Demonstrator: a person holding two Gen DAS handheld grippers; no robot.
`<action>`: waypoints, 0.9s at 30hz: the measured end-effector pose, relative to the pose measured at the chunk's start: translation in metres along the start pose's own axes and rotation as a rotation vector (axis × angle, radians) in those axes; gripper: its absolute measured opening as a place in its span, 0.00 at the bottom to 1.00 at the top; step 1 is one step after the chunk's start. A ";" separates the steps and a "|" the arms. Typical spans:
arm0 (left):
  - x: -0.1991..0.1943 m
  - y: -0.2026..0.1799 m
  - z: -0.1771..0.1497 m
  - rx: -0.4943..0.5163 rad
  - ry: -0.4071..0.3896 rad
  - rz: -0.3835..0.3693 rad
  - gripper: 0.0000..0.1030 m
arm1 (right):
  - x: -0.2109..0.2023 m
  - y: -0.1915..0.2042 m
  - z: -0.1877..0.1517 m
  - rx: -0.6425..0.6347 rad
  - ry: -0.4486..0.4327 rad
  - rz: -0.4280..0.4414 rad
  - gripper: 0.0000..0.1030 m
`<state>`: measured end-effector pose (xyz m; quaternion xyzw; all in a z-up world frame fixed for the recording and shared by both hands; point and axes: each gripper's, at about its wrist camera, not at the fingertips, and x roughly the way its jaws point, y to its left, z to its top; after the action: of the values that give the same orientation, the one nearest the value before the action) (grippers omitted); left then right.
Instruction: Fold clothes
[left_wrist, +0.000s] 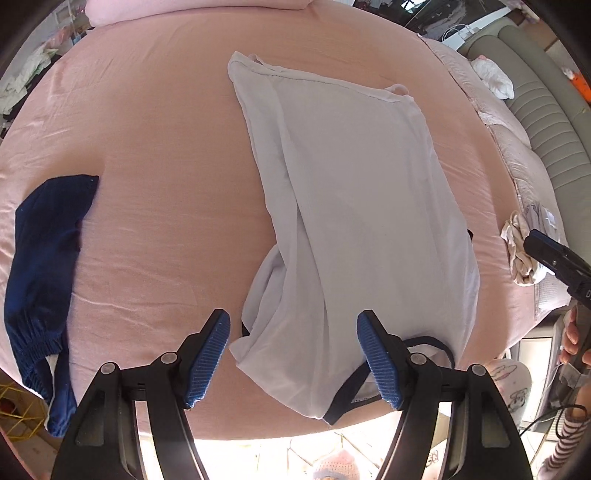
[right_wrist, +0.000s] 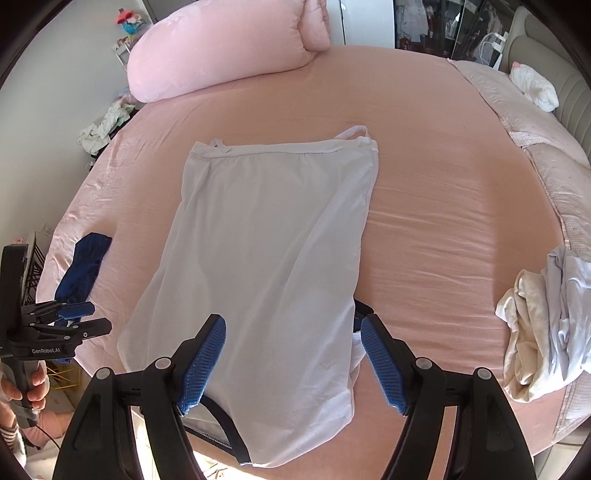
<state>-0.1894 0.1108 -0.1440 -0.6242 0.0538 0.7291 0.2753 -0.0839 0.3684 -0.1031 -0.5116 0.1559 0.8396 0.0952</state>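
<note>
Blue-padded fingers (left_wrist: 207, 360) of the left hand-held gripper (left_wrist: 293, 360) frame the near foreground, spread wide, nothing between them; they hover over the near hem of the garment. Right hand-held gripper (right_wrist: 293, 363) likewise wide open and holding nothing, above the same near end.

Bed (right_wrist: 443, 206): pink sheet, lightly creased, carries everything.
Pink bolster pillow (right_wrist: 225, 51): far end of bed, left of centre.
White slip dress (right_wrist: 266, 254): lies flat mid-bed, thin straps at far end, dark-trimmed hem at near edge of bed; left side folded over on itself in left wrist view.
Crumpled pale clothes pile (right_wrist: 543, 325): right edge of bed, well apart from dress.
Navy shorts (left_wrist: 40, 280): left side of bed, apart from dress.
</note>
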 end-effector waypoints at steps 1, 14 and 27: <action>-0.001 0.000 -0.006 -0.004 -0.011 -0.028 0.68 | -0.001 0.003 -0.005 -0.007 -0.010 0.004 0.73; -0.021 -0.029 -0.064 0.076 -0.250 0.038 0.68 | -0.005 0.016 -0.068 0.014 -0.078 0.038 0.73; 0.030 -0.045 -0.094 0.122 -0.183 0.034 0.68 | 0.005 0.056 -0.143 -0.023 -0.142 0.109 0.73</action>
<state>-0.0876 0.1187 -0.1808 -0.5362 0.0835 0.7829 0.3042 0.0149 0.2642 -0.1595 -0.4424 0.1665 0.8795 0.0543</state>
